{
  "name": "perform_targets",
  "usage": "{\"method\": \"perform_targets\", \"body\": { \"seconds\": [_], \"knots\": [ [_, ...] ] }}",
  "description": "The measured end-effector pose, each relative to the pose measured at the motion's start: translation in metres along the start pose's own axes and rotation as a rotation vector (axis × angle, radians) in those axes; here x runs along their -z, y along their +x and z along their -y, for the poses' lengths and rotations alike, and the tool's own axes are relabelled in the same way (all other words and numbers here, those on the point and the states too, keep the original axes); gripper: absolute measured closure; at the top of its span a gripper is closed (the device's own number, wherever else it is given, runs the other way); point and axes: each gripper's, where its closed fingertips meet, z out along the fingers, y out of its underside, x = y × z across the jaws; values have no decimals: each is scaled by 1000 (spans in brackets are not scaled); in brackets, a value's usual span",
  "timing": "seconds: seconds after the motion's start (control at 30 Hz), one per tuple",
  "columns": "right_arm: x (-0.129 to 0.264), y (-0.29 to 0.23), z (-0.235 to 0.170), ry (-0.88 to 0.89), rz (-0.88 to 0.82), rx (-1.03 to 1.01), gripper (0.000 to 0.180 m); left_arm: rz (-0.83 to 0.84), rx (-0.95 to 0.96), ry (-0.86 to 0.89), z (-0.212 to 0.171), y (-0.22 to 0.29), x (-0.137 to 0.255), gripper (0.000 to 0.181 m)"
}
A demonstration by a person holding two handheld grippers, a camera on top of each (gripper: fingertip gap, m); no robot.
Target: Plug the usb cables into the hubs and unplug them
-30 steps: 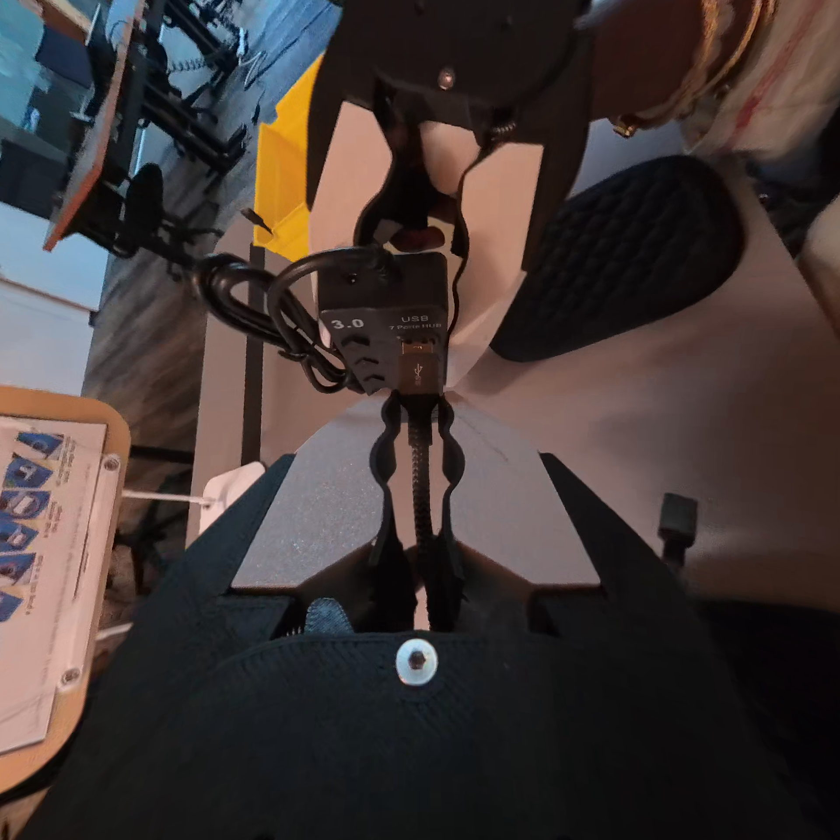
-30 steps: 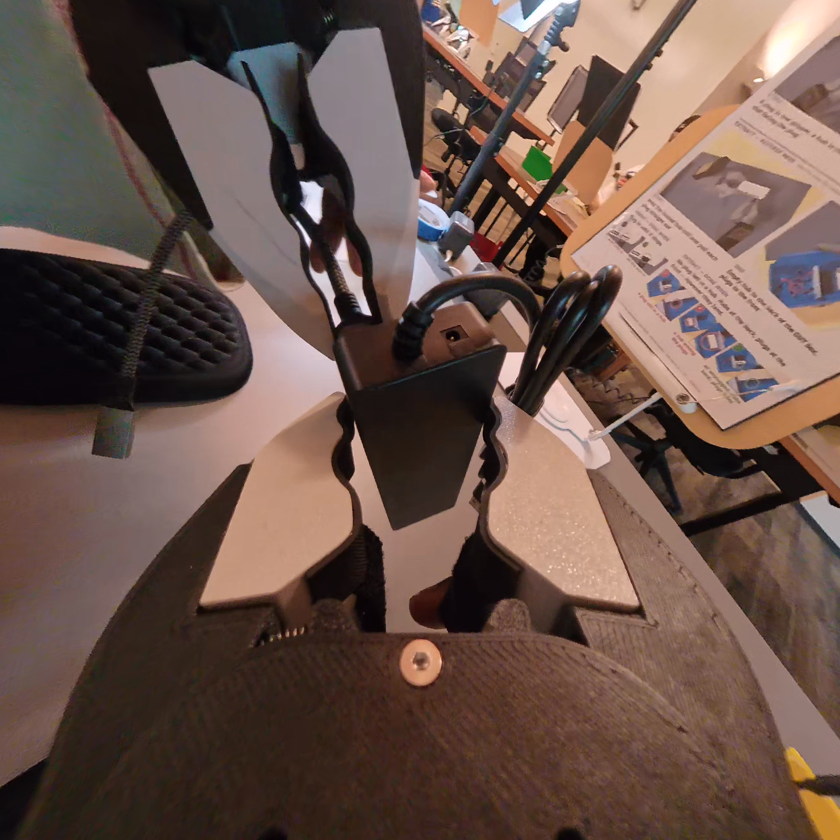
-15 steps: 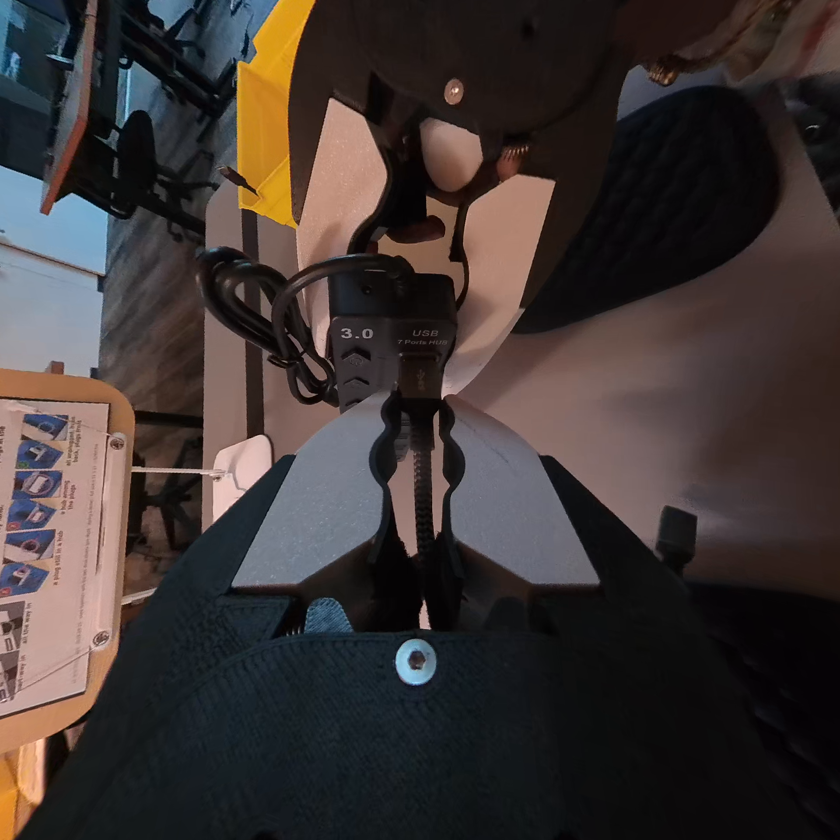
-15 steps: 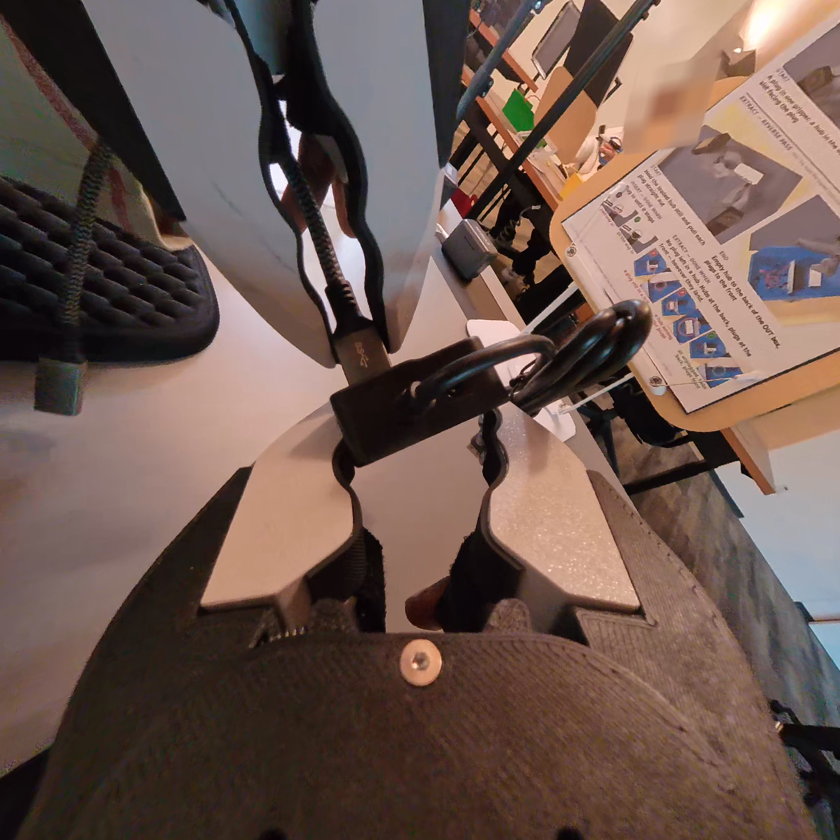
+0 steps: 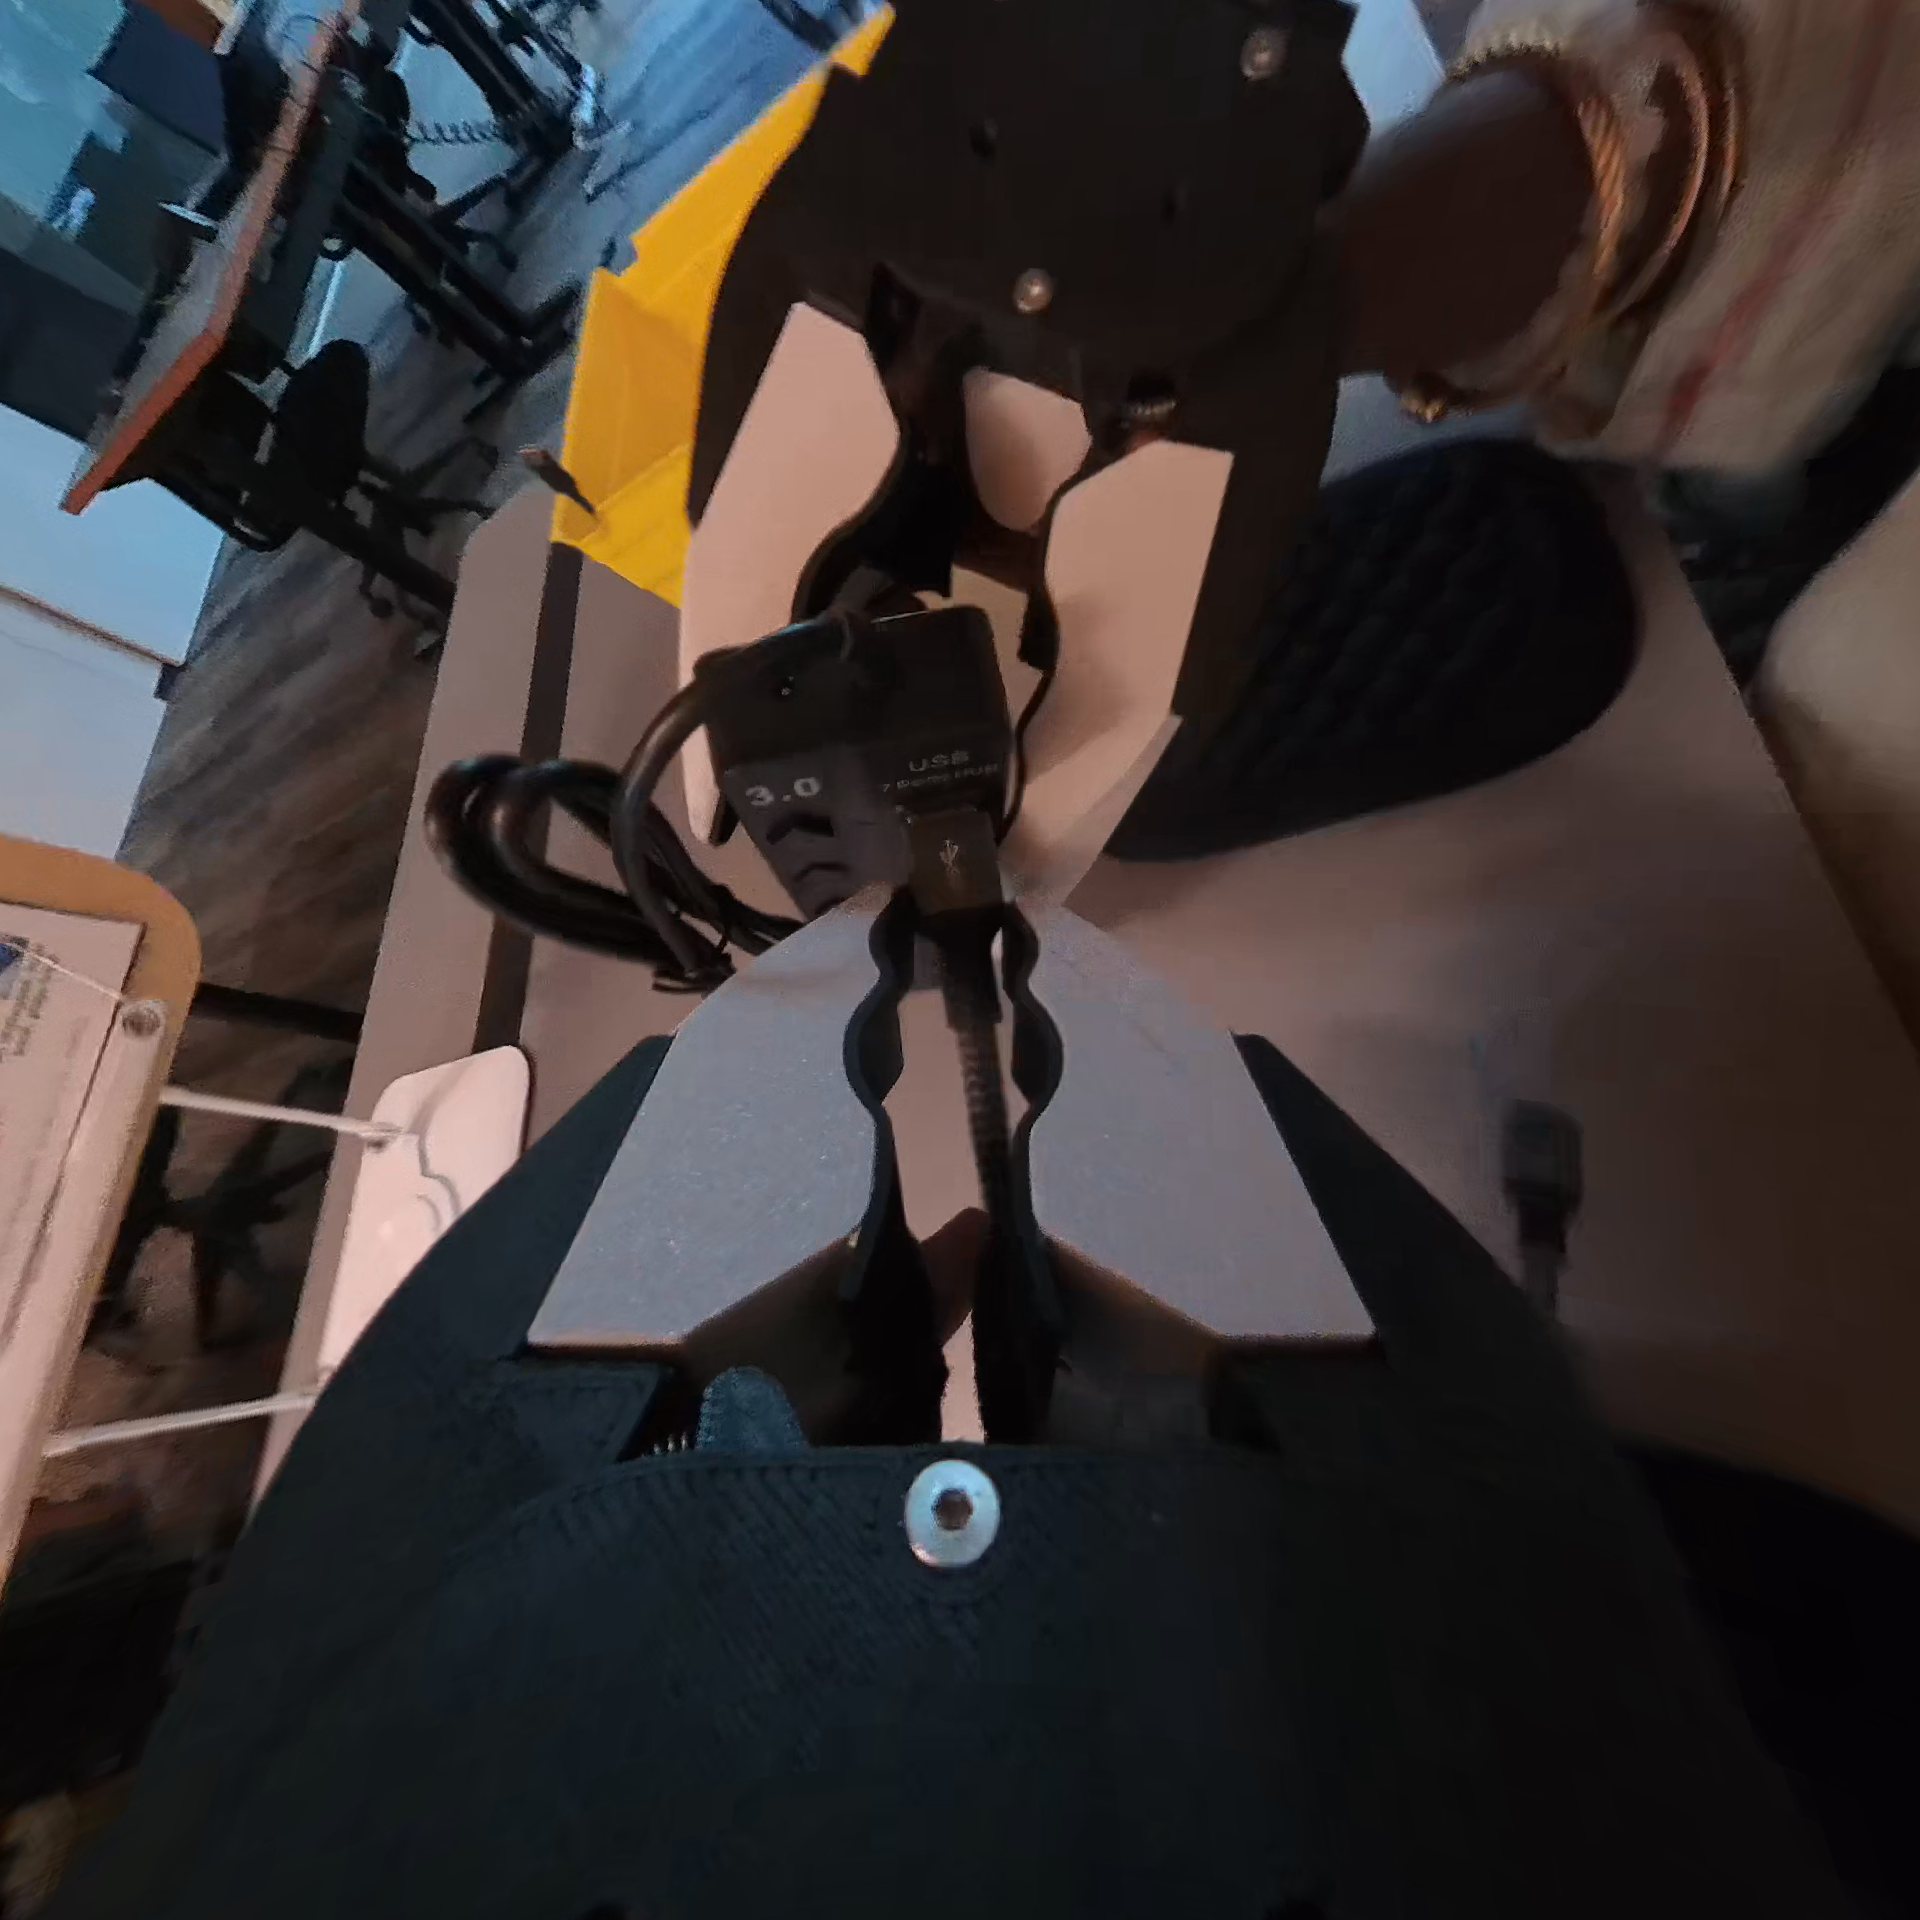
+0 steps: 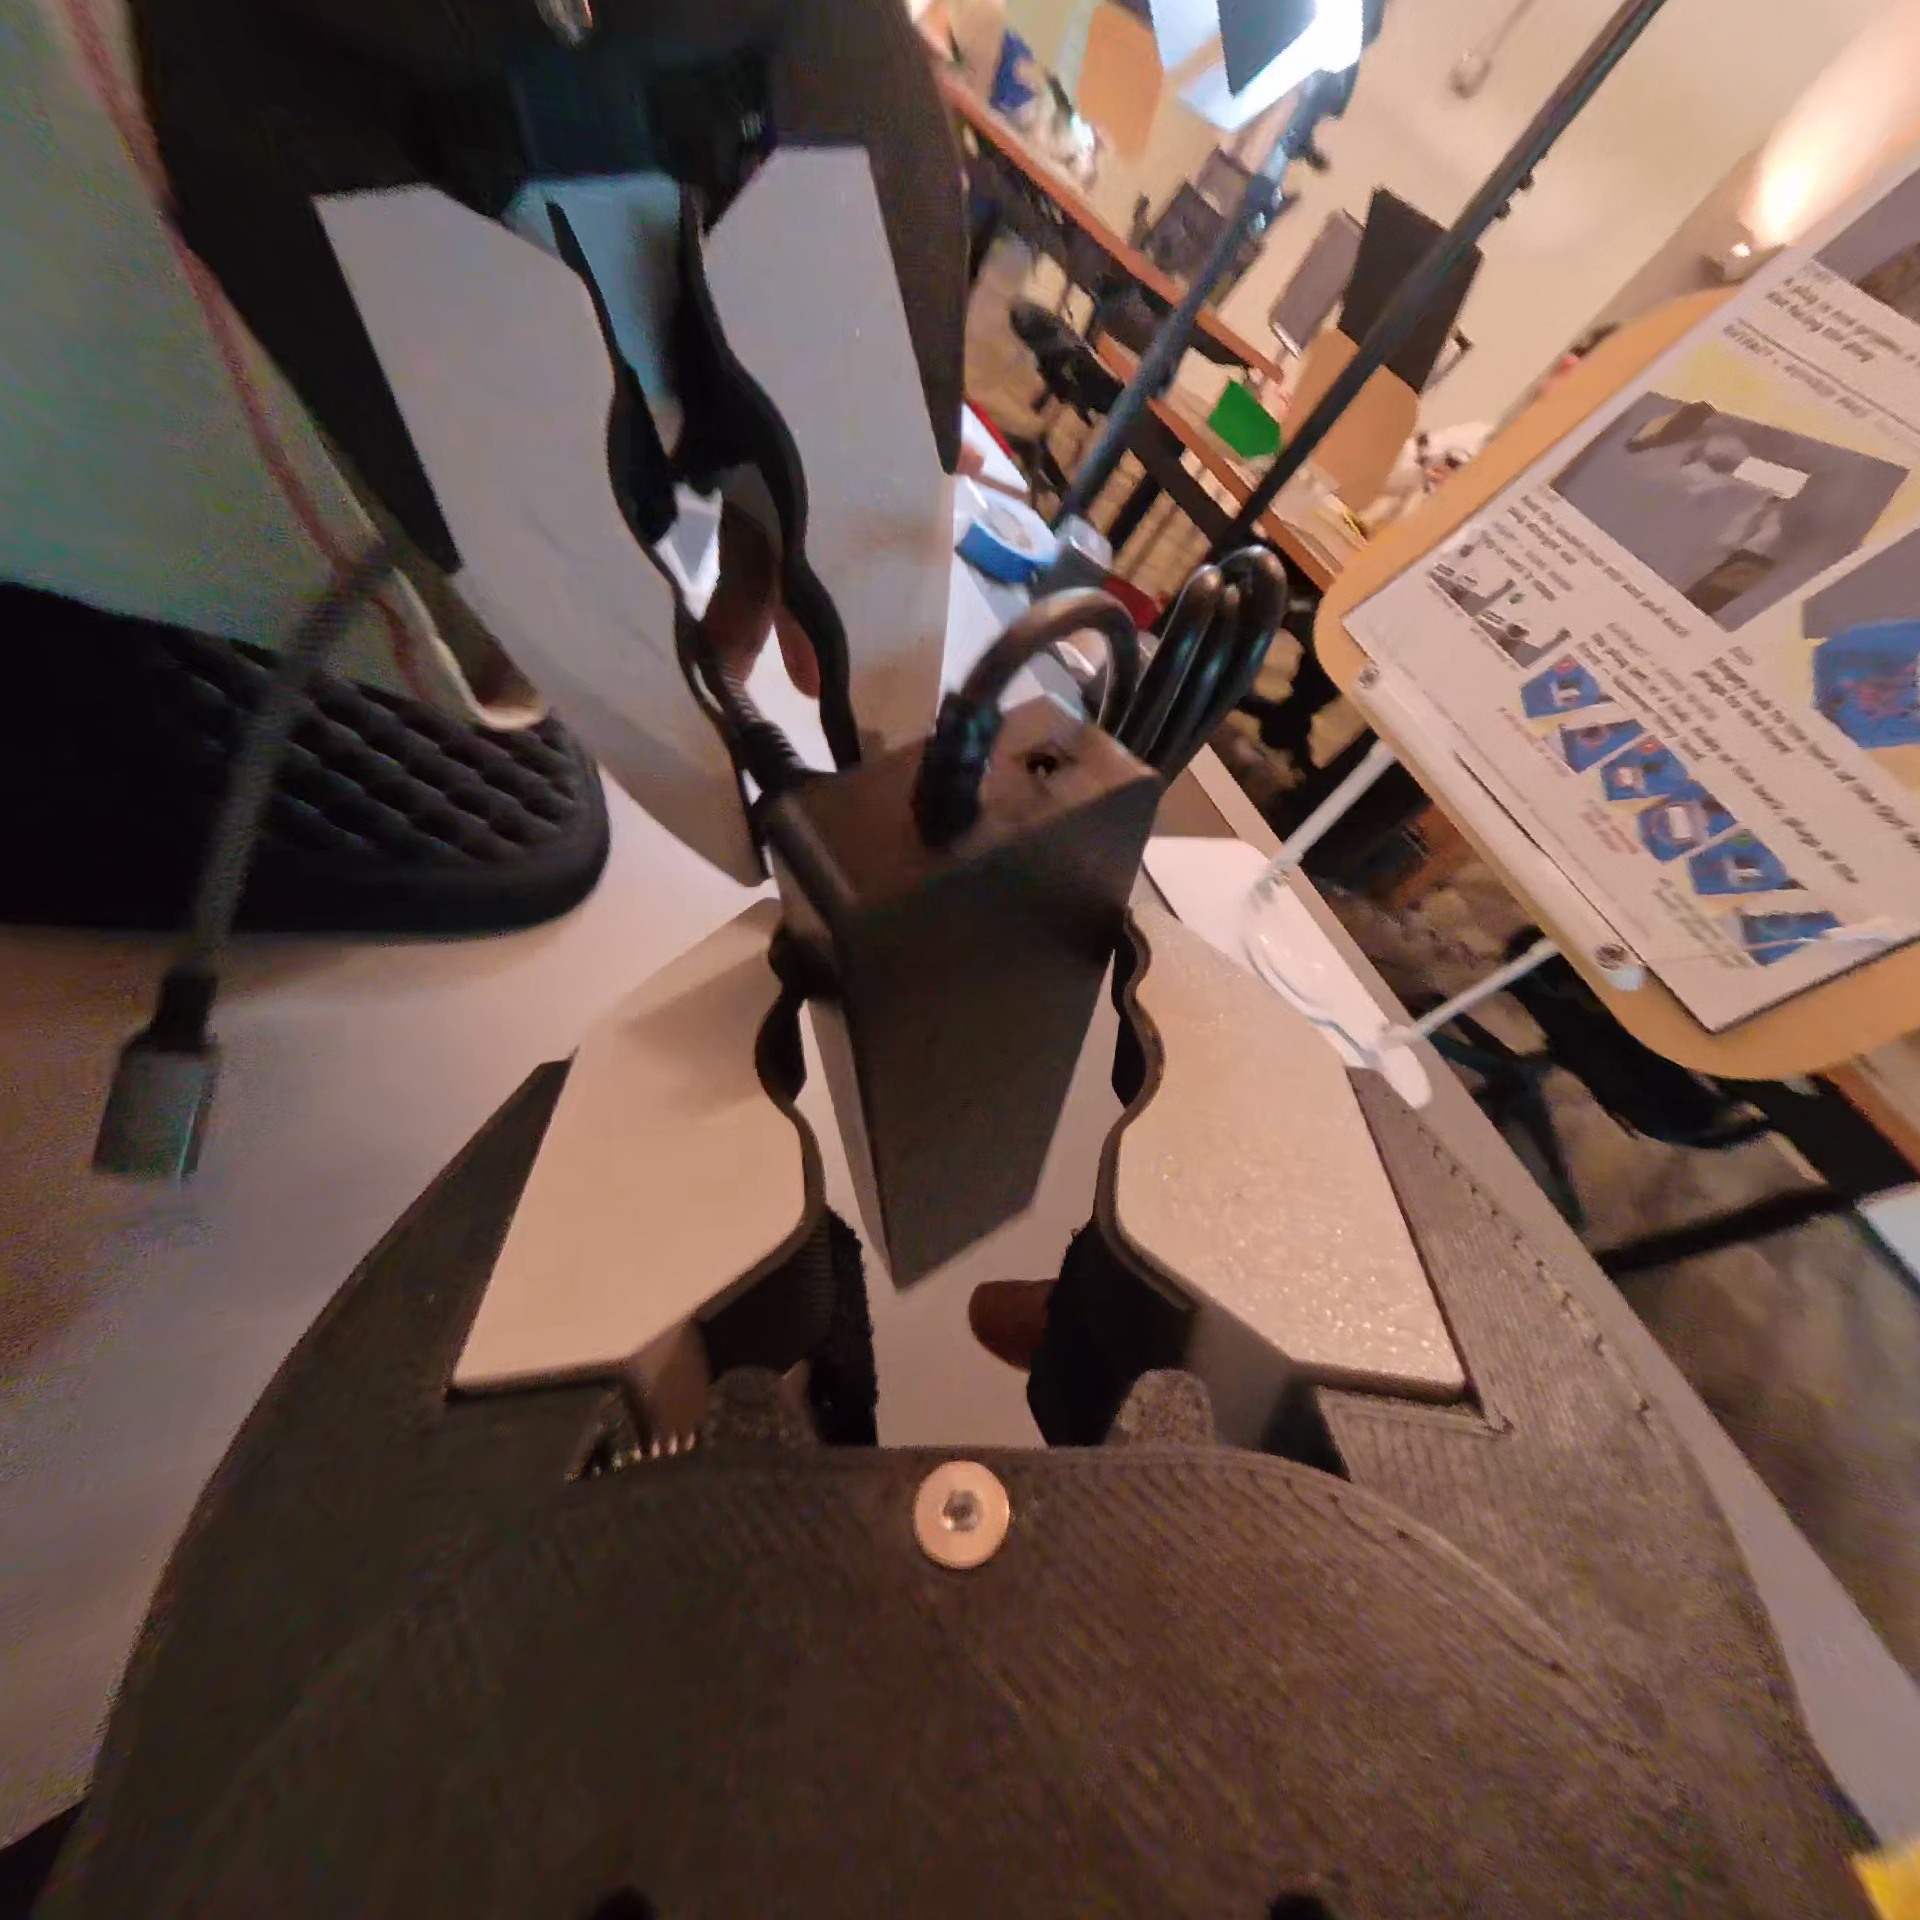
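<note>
I kept the black hub (image 6: 966,966) pinched in my right gripper (image 6: 951,997) above the table (image 5: 1455,987), and my left gripper (image 5: 951,925), closed on the braided cable (image 5: 982,1081), had pushed its plug (image 5: 951,857) back into the port.

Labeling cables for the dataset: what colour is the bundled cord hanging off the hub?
Black, glossy. The coiled cord shows best in the left wrist view, beside the hub.

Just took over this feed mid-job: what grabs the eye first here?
Dead centre, two tools meet nose to nose: the right tool clamps a black USB hub, and the left tool pinches a braided cable whose plug sits at the hub's port. A yellow bin glows behind.
</note>
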Motion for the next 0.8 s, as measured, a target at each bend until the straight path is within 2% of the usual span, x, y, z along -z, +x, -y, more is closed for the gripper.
{"method": "perform_targets", "body": {
  "seconds": [0.1, 0.13, 0.27, 0.37, 0.47, 0.63, 0.8],
  "knots": [
    [11, 3, 10, 147, 112, -122, 95, 9, 84, 65, -2, -5, 8, 164],
    [16, 3, 14, 195, 174, -174, 91, 4, 96, 95, -1, -6, 11, 164],
    [33, 5, 34, 433, 363, -273, 113, -8, 66, 141, -1, -7, 19, 164],
    [23, -3, 33, 387, 414, -204, 106, -45, 27, 175, 5, -1, 21, 164],
    [17, -11, 36, 353, 415, -103, 127, -68, 52, 172, 7, 2, 20, 164],
    [20, -11, 44, 379, 357, -96, 126, -78, 142, 211, 16, 2, 26, 166],
    [12, -17, 38, 289, 298, -19, 126, -68, 86, 84, 5, 7, 21, 166]
  ]
}}
